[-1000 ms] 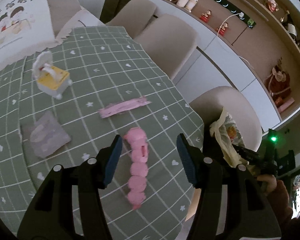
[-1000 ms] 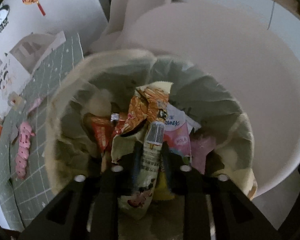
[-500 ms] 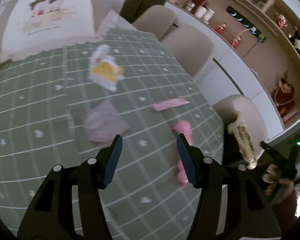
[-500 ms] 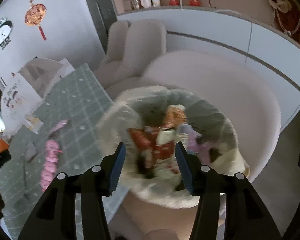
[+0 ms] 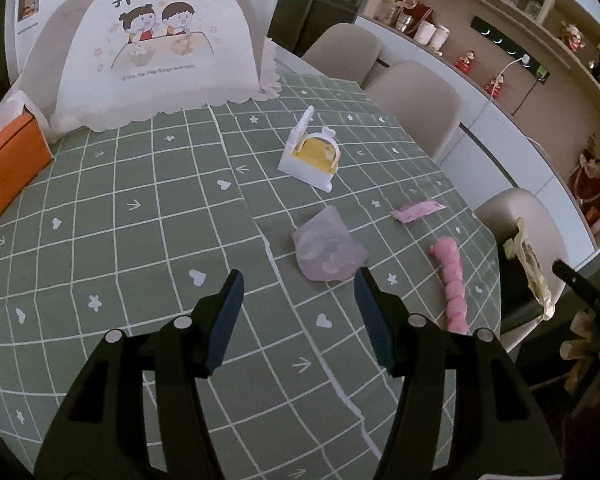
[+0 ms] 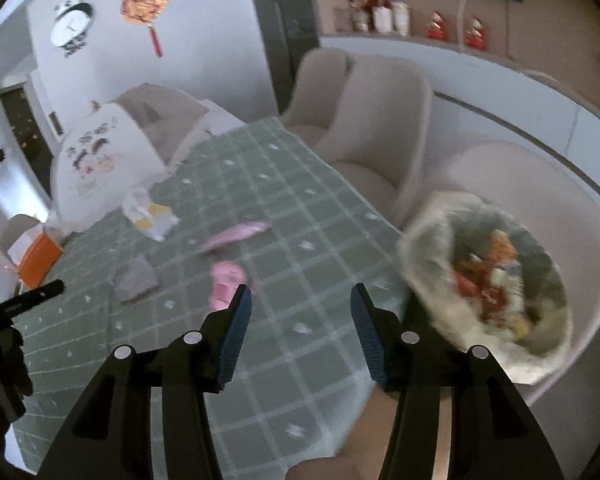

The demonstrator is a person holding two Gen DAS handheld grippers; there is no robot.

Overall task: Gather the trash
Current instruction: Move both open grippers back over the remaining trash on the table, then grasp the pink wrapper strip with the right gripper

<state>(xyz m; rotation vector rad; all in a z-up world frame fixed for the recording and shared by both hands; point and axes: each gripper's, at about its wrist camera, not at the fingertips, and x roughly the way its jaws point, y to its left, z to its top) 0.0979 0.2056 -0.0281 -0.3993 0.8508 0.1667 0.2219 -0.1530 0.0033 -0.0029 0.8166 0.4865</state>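
Note:
My left gripper [image 5: 298, 304] is open and empty above the green checked tablecloth [image 5: 140, 240]. Just ahead of it lies a pale mauve wrapper [image 5: 326, 250]. To its right lie a long pink wrapper strip [image 5: 452, 278] and a flat pink wrapper [image 5: 416, 211]. My right gripper [image 6: 296, 322] is open and empty over the table's near edge. The pink strip [image 6: 226, 284] lies just ahead of its left finger. The lined trash bin [image 6: 490, 288], full of wrappers, sits on a chair to the right.
A white and yellow toy box [image 5: 312, 156] stands mid-table. A white food cover [image 5: 156, 48] and an orange tissue box [image 5: 6, 168] stand at the far side. Beige chairs [image 5: 416, 96] line the right edge. A counter with ornaments runs behind.
My left gripper has swung left from the pink strip toward the mauve wrapper. My right gripper has let go of a wrapper into the bin, opened, and pulled back over the table.

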